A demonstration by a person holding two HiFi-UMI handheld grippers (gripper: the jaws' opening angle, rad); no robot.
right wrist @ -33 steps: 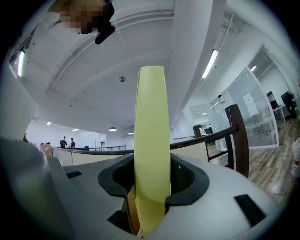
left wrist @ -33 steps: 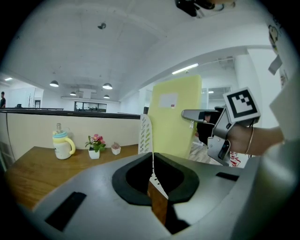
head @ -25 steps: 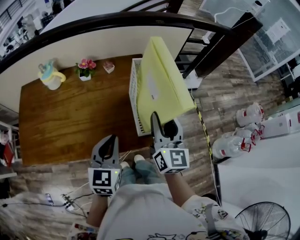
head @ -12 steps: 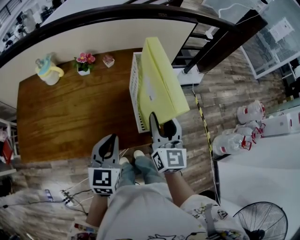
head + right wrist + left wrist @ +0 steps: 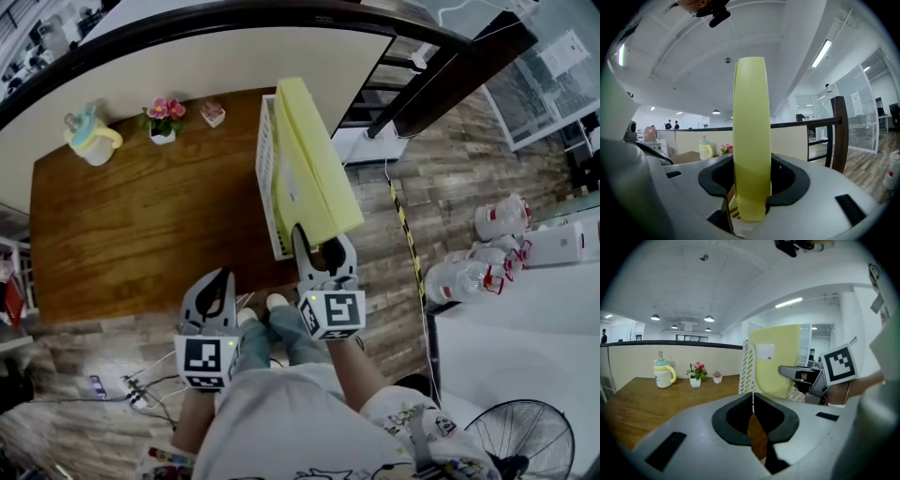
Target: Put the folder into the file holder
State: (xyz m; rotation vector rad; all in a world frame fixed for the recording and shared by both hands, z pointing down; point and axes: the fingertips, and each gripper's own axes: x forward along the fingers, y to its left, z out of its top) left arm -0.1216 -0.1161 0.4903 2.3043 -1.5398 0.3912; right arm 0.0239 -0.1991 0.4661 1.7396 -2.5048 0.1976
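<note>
Layout, left to right, on the wooden table (image 5: 141,225): a yellow jug with a teal lid (image 5: 92,139), a potted flower (image 5: 161,123) and a small pot (image 5: 214,113). All three stand well apart from the work area.

The left gripper (image 5: 219,277) hangs near the person's body, just off the table's near edge. Its jaws are closed tip to tip with nothing between them.

The white slotted file holder (image 5: 266,178) sits at the table's right edge. The yellow folder (image 5: 311,164) stands on edge above it and leans right, with its lower edge at the holder's top. Whether it has entered a slot cannot be told.

The right gripper (image 5: 322,249) is clamped on the folder's near lower corner.

Hazards:
- The folder's lower edge may catch on the holder's rim or a divider, because the tilt puts it out of line with the slot.
- The holder may slide toward the table edge under a sideways push, because nothing braces it.
- The thick folder may pivot in the corner grip.

View comparison:
- The right gripper view shows both pads pressing on the folder's spine (image 5: 750,117), with white slats just below.
- The left gripper view shows the folder's label face (image 5: 780,362) beside the holder's wall (image 5: 747,369).
- Only the head view shows how near the holder sits to the table edge.
</note>
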